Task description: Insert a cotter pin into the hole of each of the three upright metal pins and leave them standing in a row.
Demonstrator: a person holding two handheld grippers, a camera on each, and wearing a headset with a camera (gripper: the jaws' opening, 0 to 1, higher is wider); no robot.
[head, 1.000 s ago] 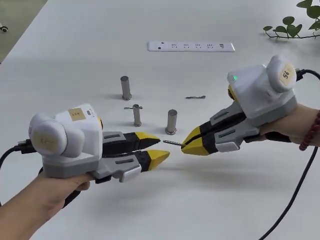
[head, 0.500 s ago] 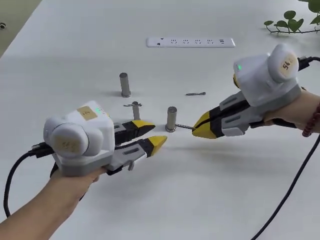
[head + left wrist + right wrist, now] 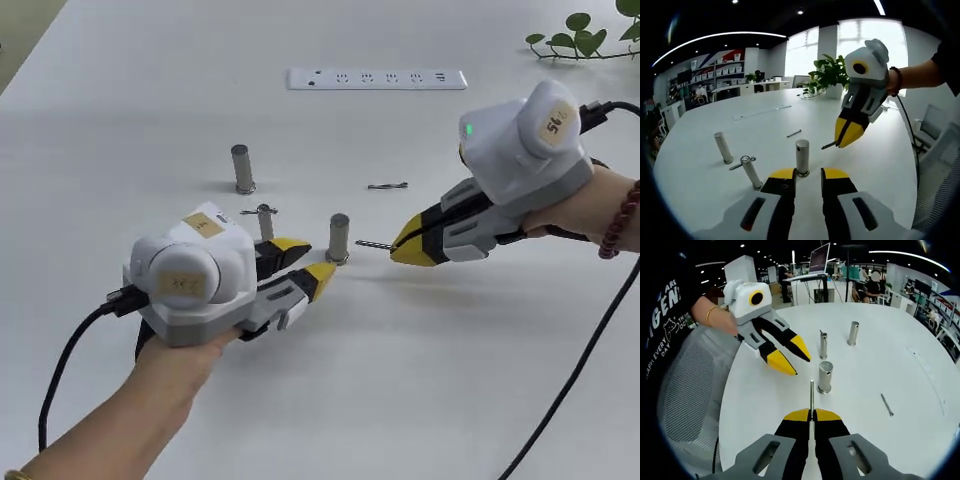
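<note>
Bench contents, head view unless noted.

- Right gripper (image 3: 400, 251): right of centre. Its jaws are pinched tight on the held cotter pin (image 3: 372, 244), which juts out level from the yellow tips toward frame centre. The pin's free end stops just short of the nearest metal pin (image 3: 339, 238), with a small gap between them.
- Left gripper (image 3: 312, 257): lower left of centre. Its jaws are parted by a moderate gap and grasp nothing. In the left gripper view the nearest metal pin stands just beyond that gap; whether the tips touch its base cannot be told.
- Nearest metal pin: upright at frame centre.
- Middle metal pin (image 3: 265, 222): upright, just left of the nearest one and partly behind the left gripper. The inserted cotter pin (image 3: 258, 210) lies crosswise through its top.
- Far metal pin (image 3: 241, 168): upright, upper left of centre, well apart from both grippers.
- Loose cotter pin (image 3: 387, 186): flat on the table (image 3: 400, 380), above the right gripper's tips.
- Power strip (image 3: 377, 78): white, top centre.
- Plant (image 3: 585, 40): green sprigs, top right corner.
</note>
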